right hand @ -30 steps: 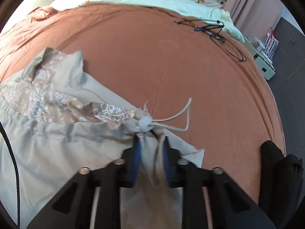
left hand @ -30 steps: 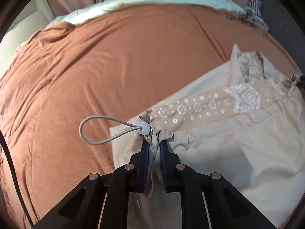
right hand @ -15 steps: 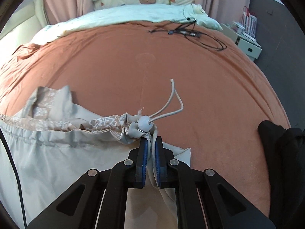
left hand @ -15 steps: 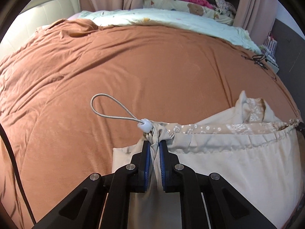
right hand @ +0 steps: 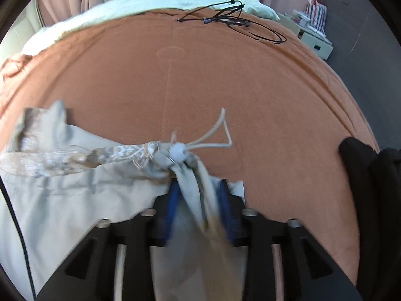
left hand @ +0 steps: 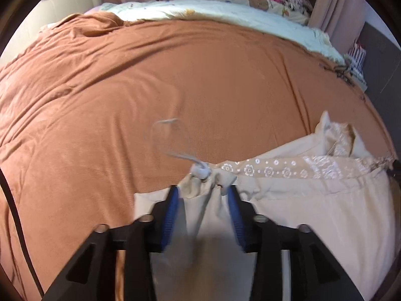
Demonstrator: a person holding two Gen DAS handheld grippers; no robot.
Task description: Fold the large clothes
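A beige garment [left hand: 313, 213] with a flower-patterned hem band [left hand: 270, 169] lies on the rust-brown bedspread [left hand: 175, 75]. My left gripper [left hand: 203, 192] straddles its left corner, just below a white cord stopper [left hand: 200, 171] and a blurred cord loop [left hand: 168, 125]. Its jaws are opening, and the bunched cloth hangs loose between the blue pads [left hand: 170, 213]. In the right wrist view the garment [right hand: 75, 200] fills the left. My right gripper [right hand: 199, 188] is at its right corner under another stopper [right hand: 178, 151] with cord ends [right hand: 215, 138]. Those jaws are opening too, with blurred cloth slipping between them.
A black garment [right hand: 363, 175] lies at the bed's right edge. Black cables [right hand: 233, 22] rest on the far side of the bedspread [right hand: 225, 75]. A pale quilt [left hand: 213, 12] and soft toys line the head end. A small white cabinet [right hand: 315, 42] stands beside the bed.
Both grippers were shut on the garment's hem corners; now both pairs of jaws have parted and the corners hang loose between them. The left cord loop swings, blurred.
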